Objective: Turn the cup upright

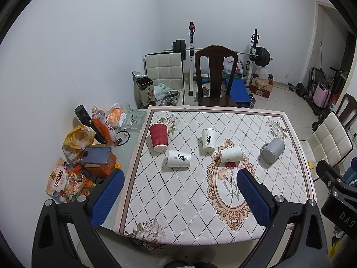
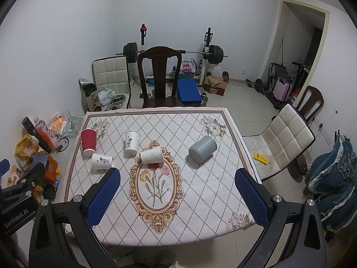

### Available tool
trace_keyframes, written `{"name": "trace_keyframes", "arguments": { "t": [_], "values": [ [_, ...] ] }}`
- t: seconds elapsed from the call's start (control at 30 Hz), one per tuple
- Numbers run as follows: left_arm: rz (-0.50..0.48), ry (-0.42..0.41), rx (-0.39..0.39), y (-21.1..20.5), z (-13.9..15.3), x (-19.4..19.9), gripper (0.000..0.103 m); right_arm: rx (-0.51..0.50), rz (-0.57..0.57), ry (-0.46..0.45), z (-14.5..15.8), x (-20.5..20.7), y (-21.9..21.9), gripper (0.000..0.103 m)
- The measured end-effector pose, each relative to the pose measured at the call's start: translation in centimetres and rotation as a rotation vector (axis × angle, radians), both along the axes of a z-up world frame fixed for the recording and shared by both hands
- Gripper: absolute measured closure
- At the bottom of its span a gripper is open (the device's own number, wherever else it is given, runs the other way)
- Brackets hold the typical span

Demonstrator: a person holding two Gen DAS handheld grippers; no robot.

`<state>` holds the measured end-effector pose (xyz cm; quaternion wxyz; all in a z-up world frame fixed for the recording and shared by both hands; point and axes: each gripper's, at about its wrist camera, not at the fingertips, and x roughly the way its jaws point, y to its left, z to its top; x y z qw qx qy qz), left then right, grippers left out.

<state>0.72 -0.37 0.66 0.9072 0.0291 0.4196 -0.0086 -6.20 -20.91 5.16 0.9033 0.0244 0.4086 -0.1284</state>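
Observation:
Several cups sit on the patterned tablecloth (image 1: 178,192). A red ribbed cup (image 1: 158,137) (image 2: 88,142) and a white cup with black writing (image 1: 209,140) (image 2: 131,142) stand upside down. Another white paper cup (image 1: 178,158) (image 2: 102,161), a white mug (image 1: 231,153) (image 2: 152,155) and a grey mug (image 1: 272,149) (image 2: 202,149) lie on their sides. My left gripper (image 1: 180,174) is open and empty, high above the near table half. My right gripper (image 2: 178,173) is open and empty, also above the near half.
Clutter lies left of the cloth: an orange bottle (image 1: 103,124), a phone (image 1: 96,155), snack bags (image 1: 67,178). A dark wooden chair (image 1: 215,76) stands behind the table, a white chair (image 2: 283,140) to the right. A weight bench (image 2: 174,51) stands at the back wall.

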Motion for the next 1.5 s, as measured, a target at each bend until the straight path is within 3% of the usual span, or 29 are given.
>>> {"name": "trace_keyframes", "arguments": {
  "t": [1.5],
  "values": [
    [-0.010,-0.007,-0.005,-0.7,0.6,0.1,0.000,0.007,-0.003,-0.018,2.0,0.0,0.3,0.000]
  ]
}}
